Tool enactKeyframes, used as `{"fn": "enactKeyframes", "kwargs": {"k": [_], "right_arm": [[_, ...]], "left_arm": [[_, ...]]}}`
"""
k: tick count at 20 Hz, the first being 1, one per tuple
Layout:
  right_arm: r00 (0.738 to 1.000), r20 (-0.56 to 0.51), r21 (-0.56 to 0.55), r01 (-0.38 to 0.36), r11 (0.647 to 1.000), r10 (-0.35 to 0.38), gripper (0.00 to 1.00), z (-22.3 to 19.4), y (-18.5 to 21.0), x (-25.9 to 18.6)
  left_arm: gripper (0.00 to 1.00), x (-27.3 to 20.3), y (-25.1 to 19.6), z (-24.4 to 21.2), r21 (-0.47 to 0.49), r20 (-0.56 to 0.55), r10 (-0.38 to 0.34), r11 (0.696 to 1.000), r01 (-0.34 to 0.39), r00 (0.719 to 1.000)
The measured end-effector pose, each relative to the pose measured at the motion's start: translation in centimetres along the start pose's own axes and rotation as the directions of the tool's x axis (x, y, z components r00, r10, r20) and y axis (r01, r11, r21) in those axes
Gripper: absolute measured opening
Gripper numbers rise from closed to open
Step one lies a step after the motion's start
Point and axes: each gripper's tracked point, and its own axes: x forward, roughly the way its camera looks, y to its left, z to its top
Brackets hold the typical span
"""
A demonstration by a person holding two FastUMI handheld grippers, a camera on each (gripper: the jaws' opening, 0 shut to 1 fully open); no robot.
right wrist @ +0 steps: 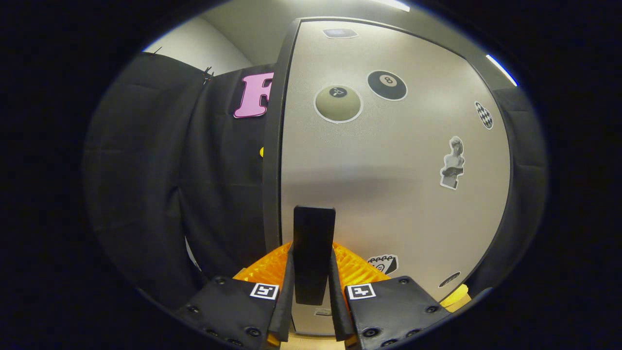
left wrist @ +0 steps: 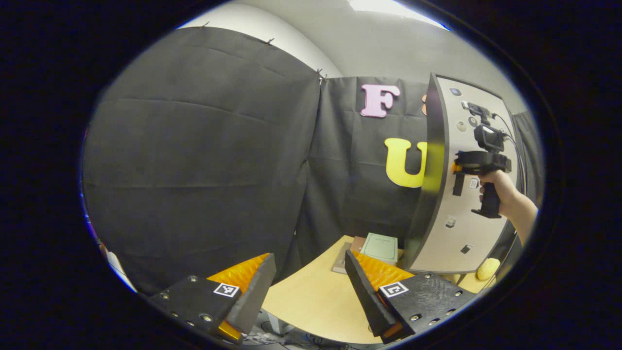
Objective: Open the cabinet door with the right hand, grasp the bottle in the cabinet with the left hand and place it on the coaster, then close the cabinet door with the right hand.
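A tall grey cabinet [left wrist: 454, 194] with a dark side panel stands on the wooden table at the right of the left gripper view. Its door [right wrist: 388, 170] carries several stickers. A black upright handle [right wrist: 314, 243] on the door sits between the fingers of my right gripper [right wrist: 312, 287], which is shut on it. In the left gripper view that right gripper [left wrist: 457, 170], held by a hand, presses at the door's left edge. My left gripper [left wrist: 306, 287] hangs open over the table's near left edge, holding nothing.
A light wooden table [left wrist: 311, 296] spreads below. A green booklet [left wrist: 380, 248] lies on darker pads by the cabinet's foot. A yellow rounded object [left wrist: 488, 268] sits at the cabinet's lower right. Black cloth walls close off the back and left.
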Motion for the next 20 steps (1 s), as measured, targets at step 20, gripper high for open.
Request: {"fn": "enactKeyframes", "kwargs": {"k": [20], "right_arm": [[0.981, -0.020, 0.016, -0.191, 0.981, 0.191, 0.10, -0.2, 0.5, -1.9]], "left_arm": [[0.87, -2.9, 1.5, 0.4, 0.027, 0.009, 0.038, 0.999, -0.039, 0.999]]}}
